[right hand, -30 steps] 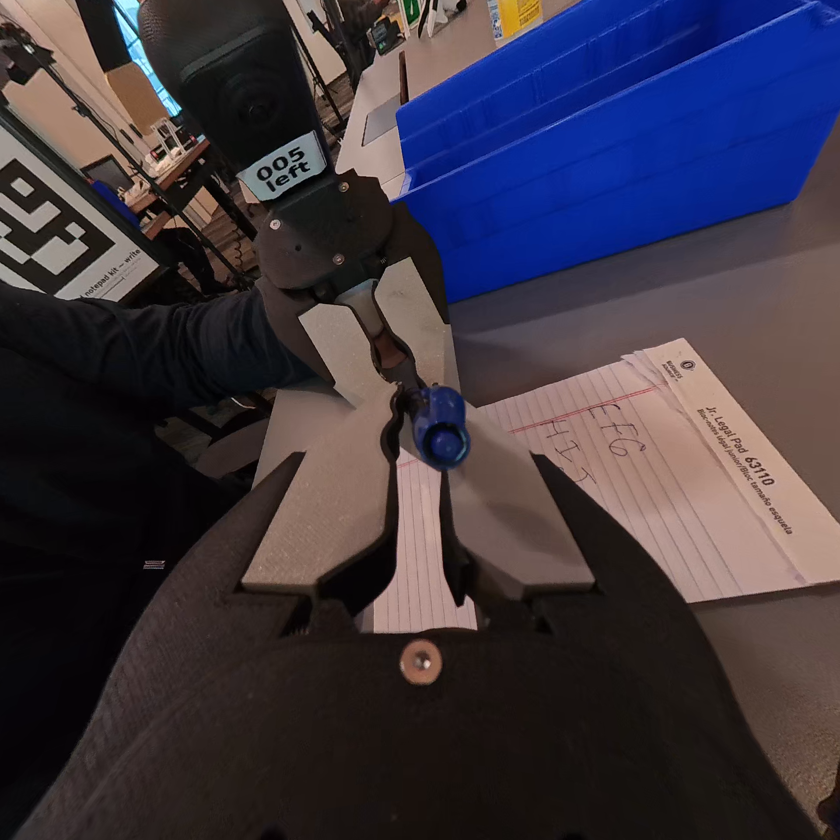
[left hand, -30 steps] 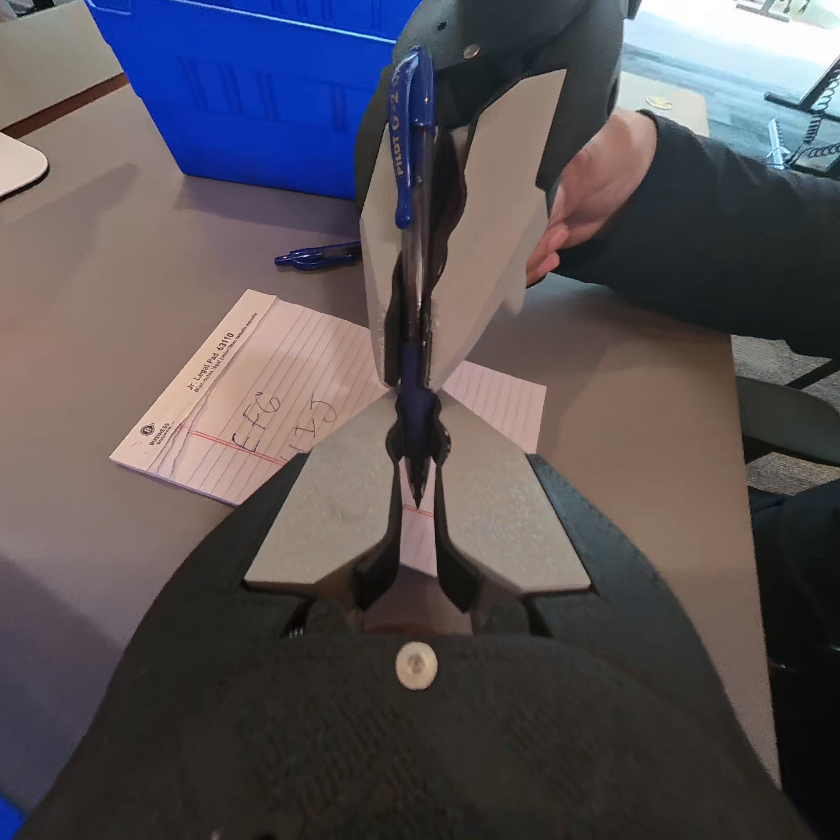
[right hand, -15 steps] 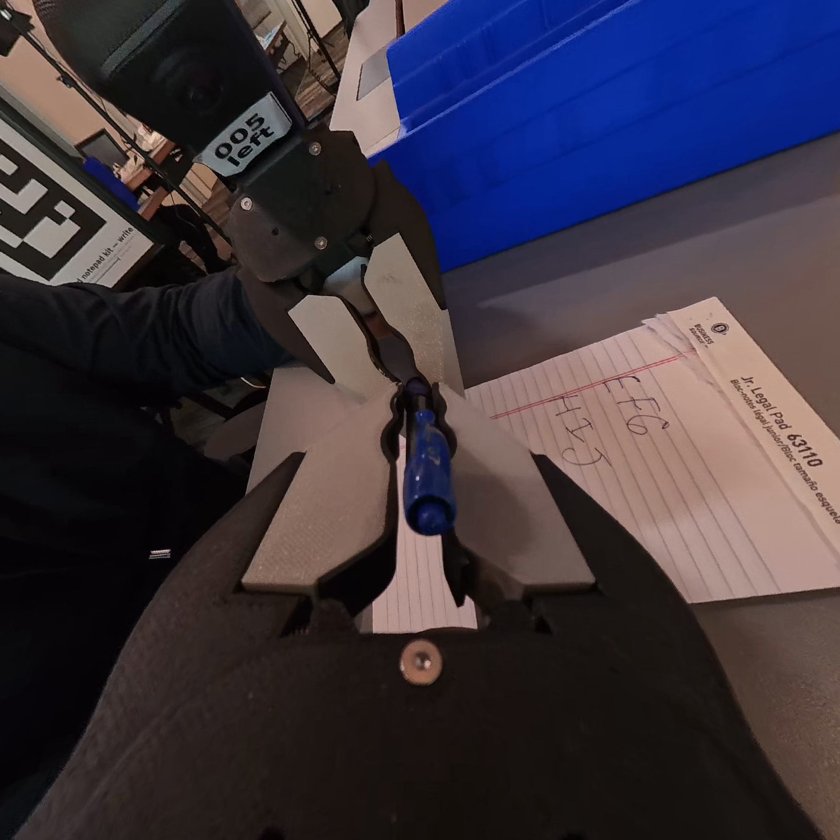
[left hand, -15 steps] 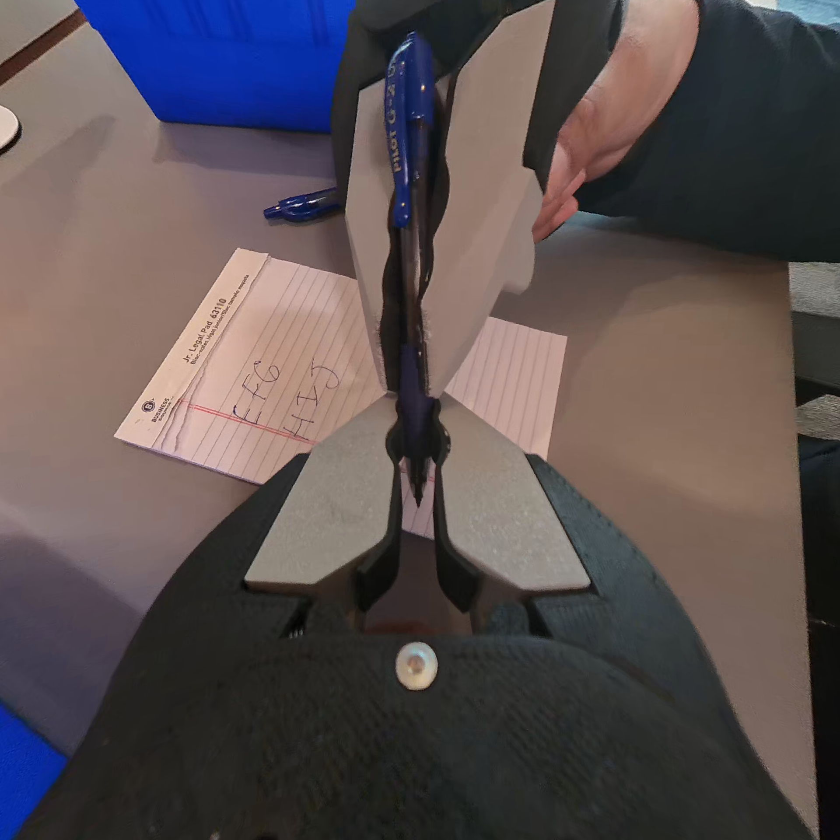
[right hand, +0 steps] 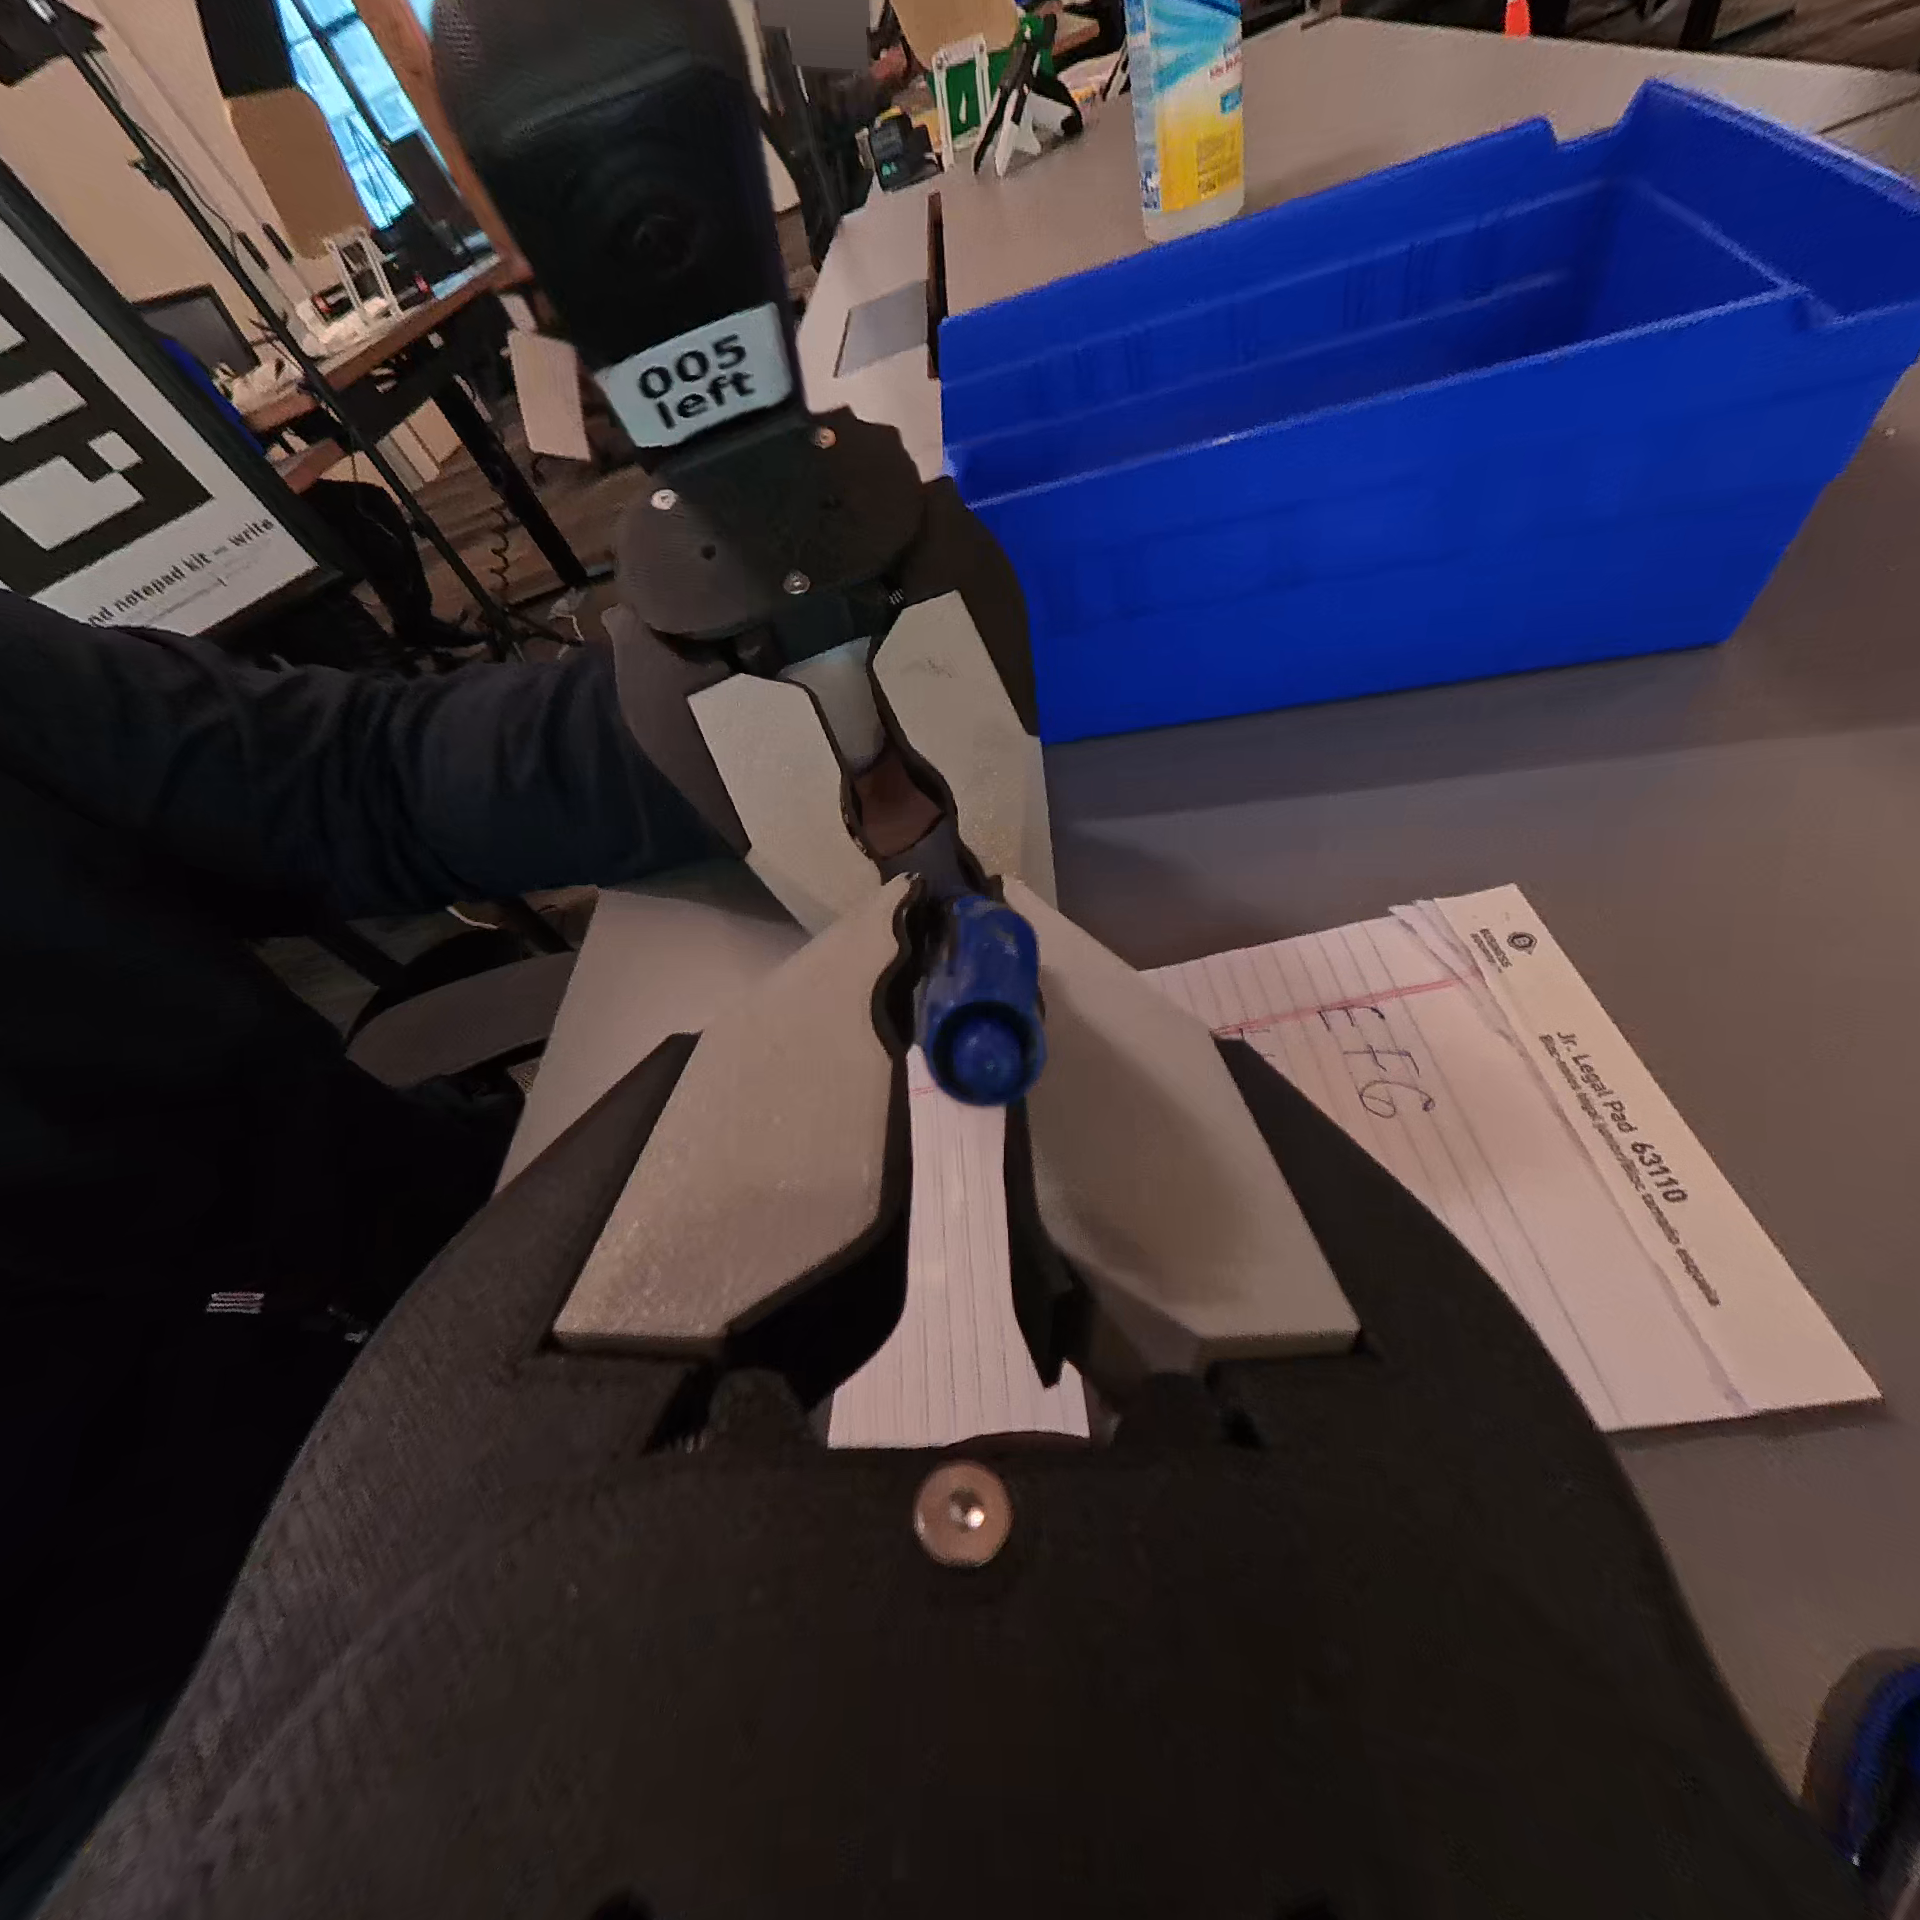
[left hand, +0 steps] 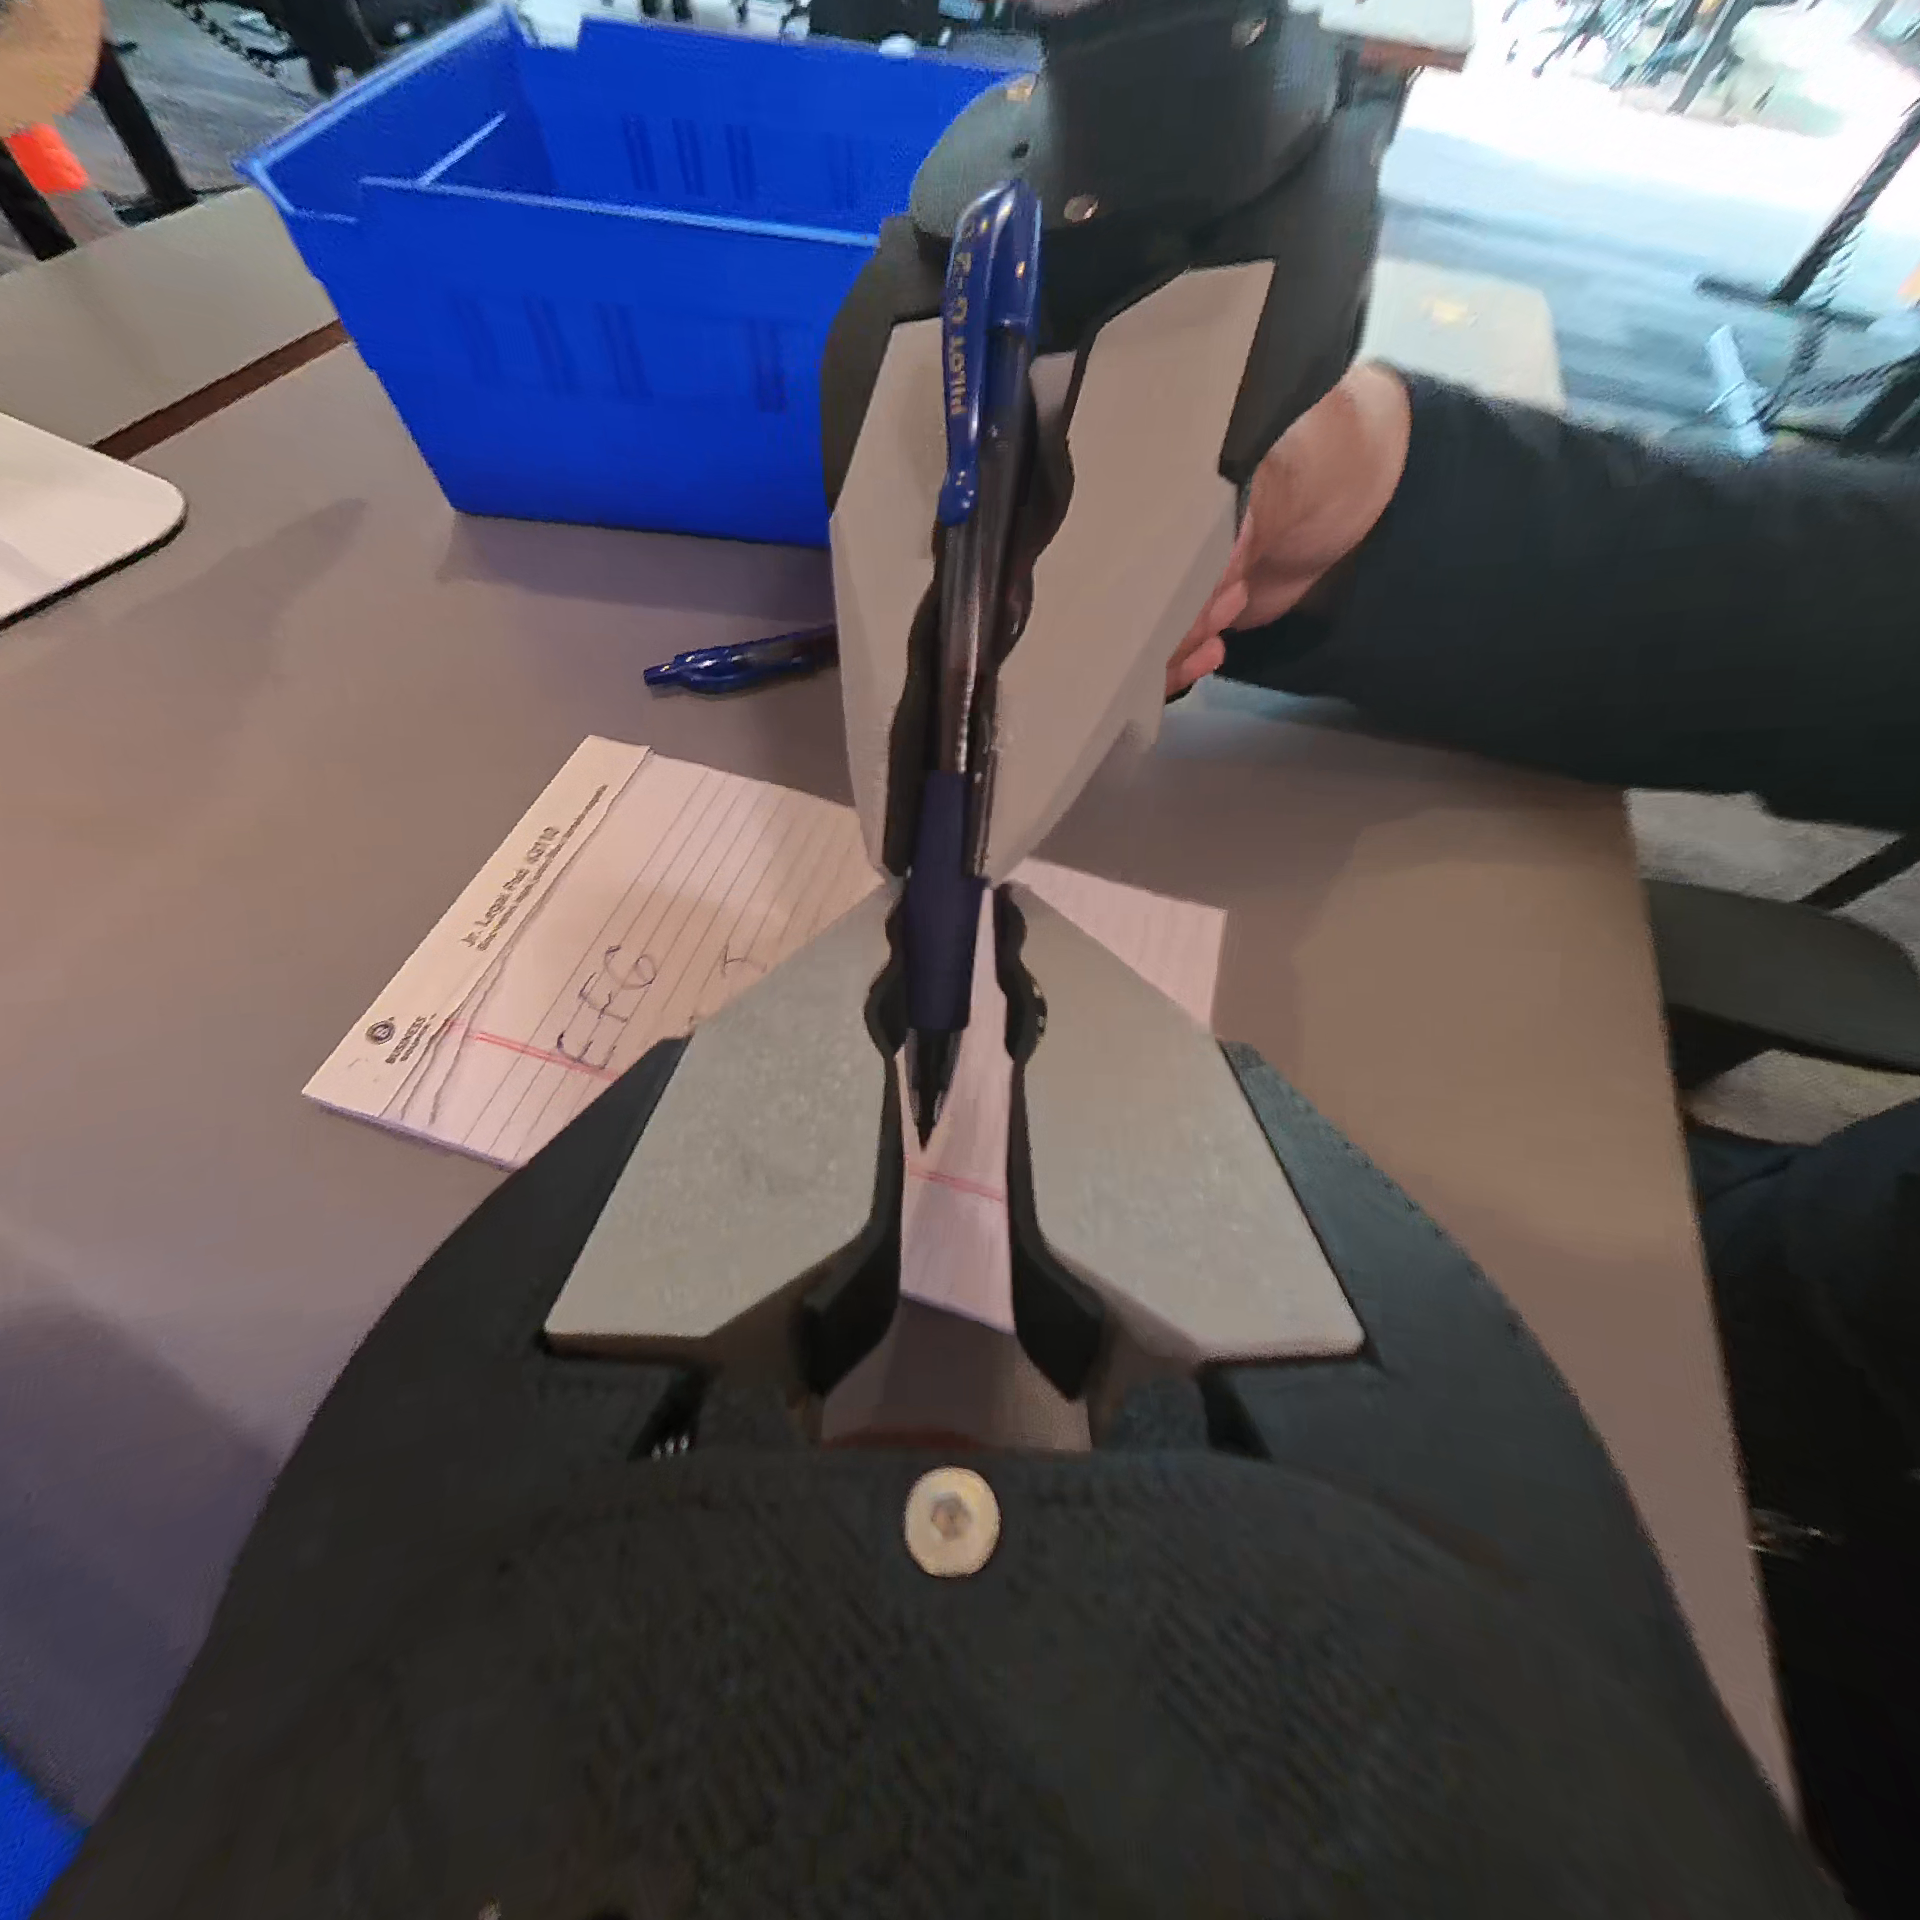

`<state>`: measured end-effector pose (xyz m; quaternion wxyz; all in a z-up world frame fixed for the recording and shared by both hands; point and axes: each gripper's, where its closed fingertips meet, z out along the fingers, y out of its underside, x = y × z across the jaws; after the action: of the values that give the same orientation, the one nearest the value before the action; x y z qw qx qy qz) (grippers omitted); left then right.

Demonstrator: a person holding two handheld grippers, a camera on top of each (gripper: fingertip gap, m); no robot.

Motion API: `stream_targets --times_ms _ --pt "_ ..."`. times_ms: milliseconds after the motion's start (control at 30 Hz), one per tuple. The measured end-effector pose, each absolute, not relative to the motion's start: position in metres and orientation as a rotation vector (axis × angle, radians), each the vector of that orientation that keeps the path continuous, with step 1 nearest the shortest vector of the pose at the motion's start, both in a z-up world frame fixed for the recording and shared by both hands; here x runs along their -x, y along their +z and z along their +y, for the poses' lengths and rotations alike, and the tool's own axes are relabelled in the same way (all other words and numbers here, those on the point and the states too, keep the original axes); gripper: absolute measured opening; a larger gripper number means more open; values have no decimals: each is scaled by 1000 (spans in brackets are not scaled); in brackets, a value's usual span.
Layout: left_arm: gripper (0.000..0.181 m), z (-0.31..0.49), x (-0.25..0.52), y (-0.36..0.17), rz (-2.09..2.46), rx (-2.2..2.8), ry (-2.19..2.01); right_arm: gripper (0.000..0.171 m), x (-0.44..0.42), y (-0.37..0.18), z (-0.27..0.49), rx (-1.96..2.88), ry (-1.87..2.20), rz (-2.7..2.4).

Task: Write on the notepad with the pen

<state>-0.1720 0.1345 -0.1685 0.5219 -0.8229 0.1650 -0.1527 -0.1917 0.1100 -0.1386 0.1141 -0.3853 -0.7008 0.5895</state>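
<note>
A blue pen [left hand: 982, 416] is clamped in my right gripper [left hand: 940, 864], which reaches in from the far side, the pen's tip pointing down over the notepad. My left gripper [left hand: 943, 914] has its jaws slightly apart around the pen's blue grip, with a gap on the right side. In the right wrist view, my right gripper [right hand: 956, 906] is shut on the pen [right hand: 979, 1023], whose blue end faces the camera, and the left gripper [right hand: 914, 868] stands opposite. The lined white notepad [left hand: 623, 935] lies on the grey table with handwritten letters on it; it also shows in the right wrist view [right hand: 1507, 1143].
A second blue pen [left hand: 738, 660] lies on the table beyond the pad. A blue bin [left hand: 623, 343] stands at the back, also in the right wrist view [right hand: 1455, 468]. A person's hand [left hand: 1309, 520] holds the right gripper. A bottle [right hand: 1184, 114] stands behind the bin. The tips of both grippers are at nearly the same place.
My left gripper's jaws have parted from the pen's grip. The right gripper still clamps the pen. Both views have tilted up, showing more of the bin.
</note>
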Motion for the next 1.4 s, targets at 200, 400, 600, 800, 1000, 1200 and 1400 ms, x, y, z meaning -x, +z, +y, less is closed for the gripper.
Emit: stream_targets --times_ms 200,400,600,800,1000,1200,1400 --pt "7 130 167 -156 371 1909 -500 8 189 -127 105 1090 1829 -2005" --pt "6 127 159 -155 420 1917 -482 16 189 -124 99 1132 1956 -1992" --pt "6 130 155 -158 436 1920 -447 25 191 -125 95 1141 1958 -1983" --pt "6 133 155 -149 413 1870 -410 16 194 -119 98 1155 1996 -1916" --pt "6 136 160 -154 391 1880 -379 15 194 -115 97 1183 2111 -1870" --pt "6 139 159 -157 431 1877 -264 6 196 -118 94 1153 2044 -1886" --pt "5 141 159 -160 435 1887 -246 6 196 -121 95 1136 1980 -1913"
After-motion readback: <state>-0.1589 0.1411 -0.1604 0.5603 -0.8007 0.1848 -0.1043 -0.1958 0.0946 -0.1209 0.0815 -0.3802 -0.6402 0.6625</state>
